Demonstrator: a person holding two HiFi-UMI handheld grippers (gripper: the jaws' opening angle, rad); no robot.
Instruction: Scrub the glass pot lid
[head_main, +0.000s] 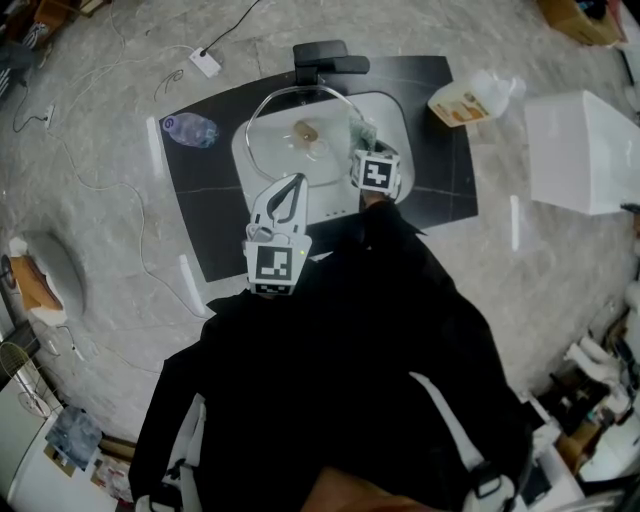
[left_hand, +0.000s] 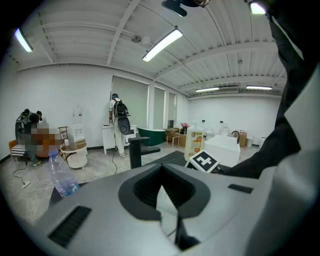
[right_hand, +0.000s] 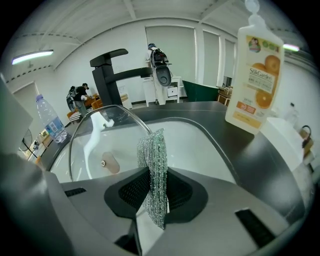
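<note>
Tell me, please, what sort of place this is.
Probably a test sink station in a large workshop hall, not a home kitchen: a white sink with a black tap sits in a dark counter on bare floor, under strip lights.

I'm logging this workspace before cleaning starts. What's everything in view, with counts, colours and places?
Sink: one, white, in the black counter.
Tap: one, black, behind the sink.
Glass lid: one, clear, in the sink.
Scrub pad: one, silvery green, in the right tool.
Soap bottle: one, white and orange, right of sink.
Water bottle: one, clear, left of sink.
Box: one, white, far right.
Left tool: one, white, shut, empty, before the sink.
Right tool: one, white, shut on the scrub pad.
</note>
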